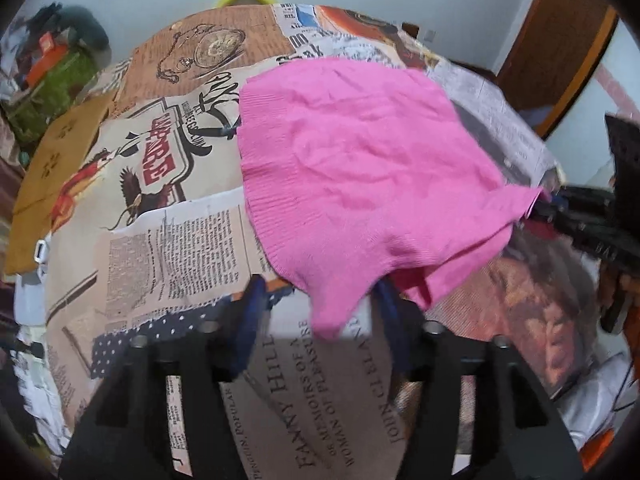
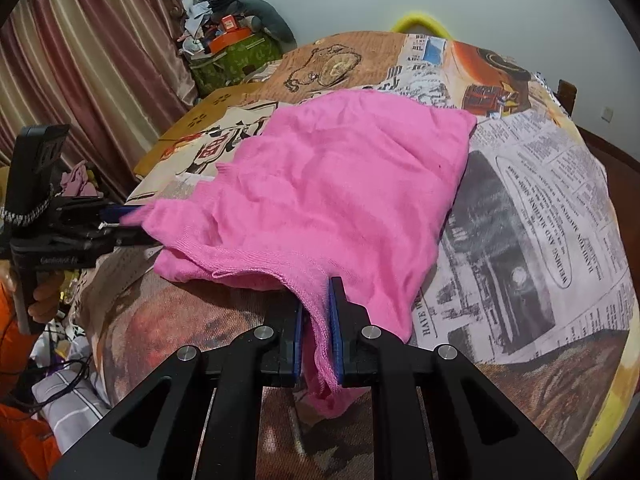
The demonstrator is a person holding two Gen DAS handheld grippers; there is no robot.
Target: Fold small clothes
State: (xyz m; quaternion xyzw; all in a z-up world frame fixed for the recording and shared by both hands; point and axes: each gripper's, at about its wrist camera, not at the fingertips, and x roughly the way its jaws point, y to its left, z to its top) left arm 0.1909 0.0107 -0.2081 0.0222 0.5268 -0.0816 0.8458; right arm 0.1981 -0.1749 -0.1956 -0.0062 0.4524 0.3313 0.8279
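Note:
A pink knit garment point(image 1: 360, 160) lies spread on the newspaper-print table cover point(image 1: 172, 240), its ribbed hem to the left. My left gripper point(image 1: 320, 292) is open, its blue-padded fingers wide apart, with a loose pink flap hanging between them. In the right wrist view the garment point(image 2: 340, 184) lies ahead, and my right gripper point(image 2: 318, 300) is shut on its near strap edge. The left gripper point(image 2: 116, 220) shows there at the left, by the garment's other corner.
A cardboard sheet point(image 1: 48, 176) lies at the table's left edge. A green bag with piled clutter point(image 2: 236, 52) and striped curtains point(image 2: 92, 60) stand beyond the table. A wooden door point(image 1: 560, 40) is at the right. A yellow chair back point(image 2: 420, 22) rises behind the far edge.

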